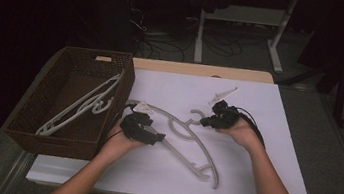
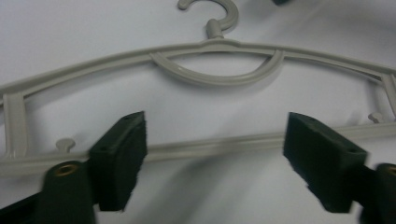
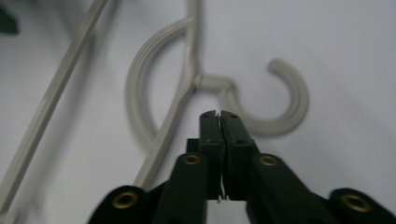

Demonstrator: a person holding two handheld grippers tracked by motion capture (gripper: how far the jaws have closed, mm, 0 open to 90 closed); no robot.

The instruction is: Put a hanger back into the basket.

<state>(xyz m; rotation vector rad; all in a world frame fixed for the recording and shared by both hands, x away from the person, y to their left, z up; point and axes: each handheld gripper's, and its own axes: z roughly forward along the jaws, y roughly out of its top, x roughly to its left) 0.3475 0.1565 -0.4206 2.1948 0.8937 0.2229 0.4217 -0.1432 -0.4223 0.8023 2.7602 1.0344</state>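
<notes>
Lying across the middle of the high view, a grey hanger (image 1: 189, 139) is resting on the white table (image 1: 249, 188), with the left gripper (image 1: 154, 137) at its left arm and the right gripper (image 1: 205, 123) by its hook; a basket (image 1: 29, 133) is sitting at the left. In the left gripper view, the jaws are standing open astride the hanger's lower bar (image 2: 210, 145), not pressing it. In the right gripper view, the jaws are pressing together, empty, just below the hook (image 3: 280, 107).

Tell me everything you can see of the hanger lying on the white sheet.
The grey hanger, plastic by its look, lies flat on the white sheet: arched top, straight lower bar, small pegs, curved inner brace, hook toward the right gripper, whose shut jaws hold nothing. The left gripper stands open astride the lower bar, pads apart from it.
</notes>
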